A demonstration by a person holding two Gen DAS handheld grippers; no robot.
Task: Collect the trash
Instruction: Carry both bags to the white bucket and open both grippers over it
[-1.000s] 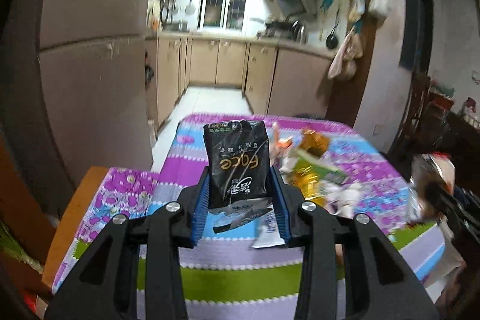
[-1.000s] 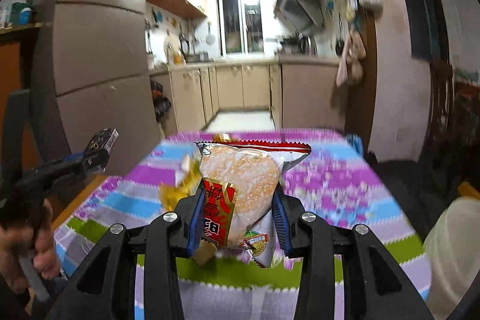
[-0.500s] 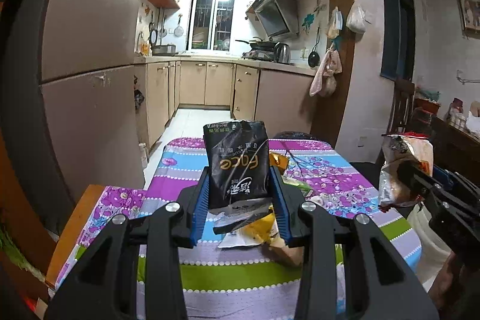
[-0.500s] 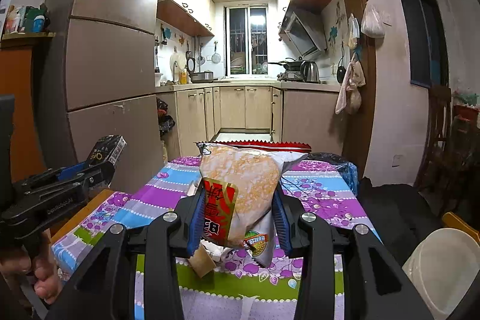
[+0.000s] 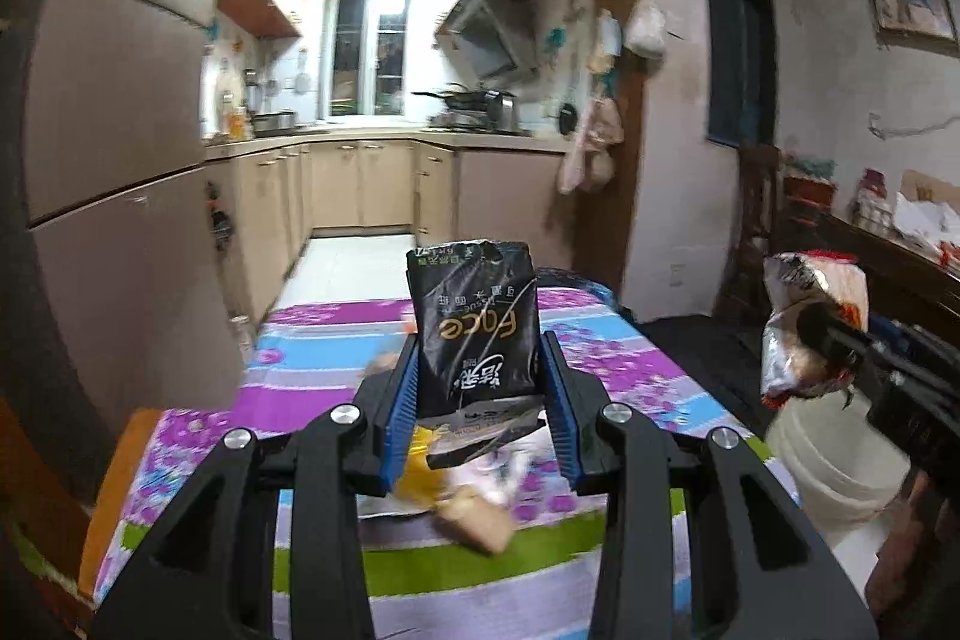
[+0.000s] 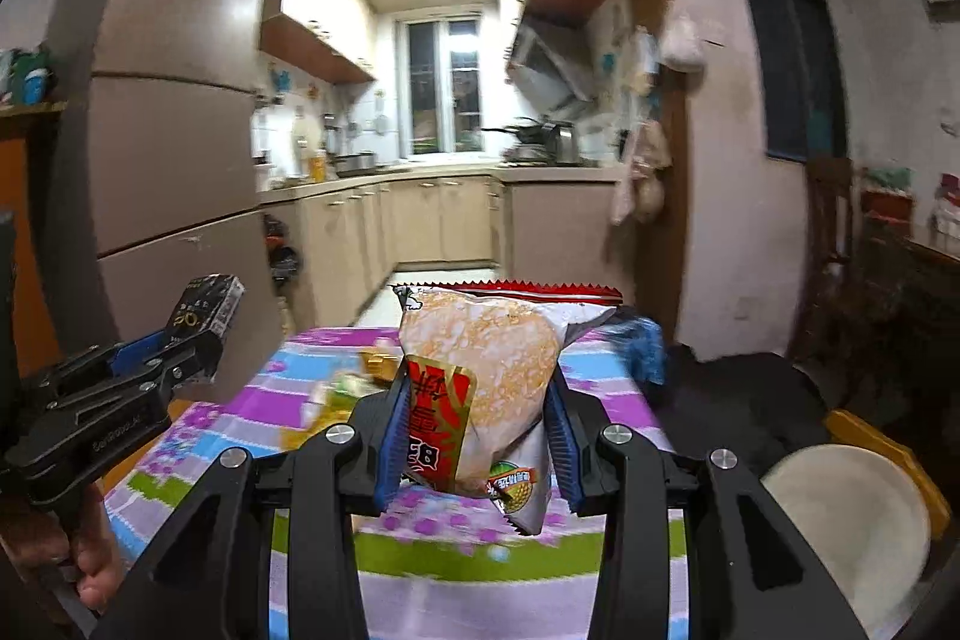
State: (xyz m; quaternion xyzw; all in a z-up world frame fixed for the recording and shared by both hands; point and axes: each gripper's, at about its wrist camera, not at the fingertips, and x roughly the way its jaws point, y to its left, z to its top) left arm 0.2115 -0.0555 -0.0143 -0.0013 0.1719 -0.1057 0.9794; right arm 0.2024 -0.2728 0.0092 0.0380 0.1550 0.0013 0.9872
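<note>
Left claw (image 5: 478,385) is clenched on a black packet (image 5: 474,322), blue pads pressing both its sides, and the packet stands upright in the centre of the left wrist view, above the tabletop (image 5: 300,340) with its striped, flowered cloth. Under it, lower centre of the frame, blurred wrappers (image 5: 447,484) lie on the cloth. Over in the right wrist view, the right claw (image 6: 477,427) grips a snack bag (image 6: 480,376), orange and white with a red serrated top edge, held upright mid-frame above the cloth. A white bucket (image 6: 840,520) sits at lower right, off the table's edge. At left of that frame a hand (image 6: 84,562) holds the other claw with the black packet poking up. In the left view the snack bag shows at the right edge, above the bucket.
</note>
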